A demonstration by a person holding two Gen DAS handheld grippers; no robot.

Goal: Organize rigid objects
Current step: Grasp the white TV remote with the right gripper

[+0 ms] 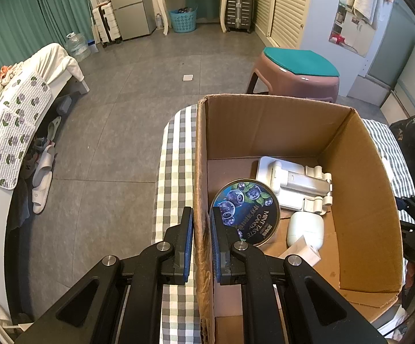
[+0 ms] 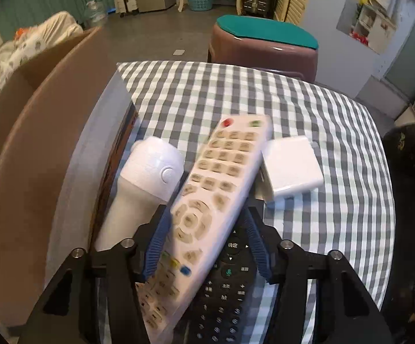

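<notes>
A table covered with a green, grey and white checked cloth (image 2: 308,109) is filling the middle of the right wrist view. A brown open-topped cardboard box (image 1: 359,172) is sitting on it, taking up the lower right of the left wrist view. Lying on the cloth in the lower centre of the right wrist view are a white cylindrical plastic device (image 2: 147,177), a white push-button remote control (image 2: 219,177) resting across a black remote control (image 2: 227,292), and a white square plastic block (image 2: 292,169) just to their right.
</notes>
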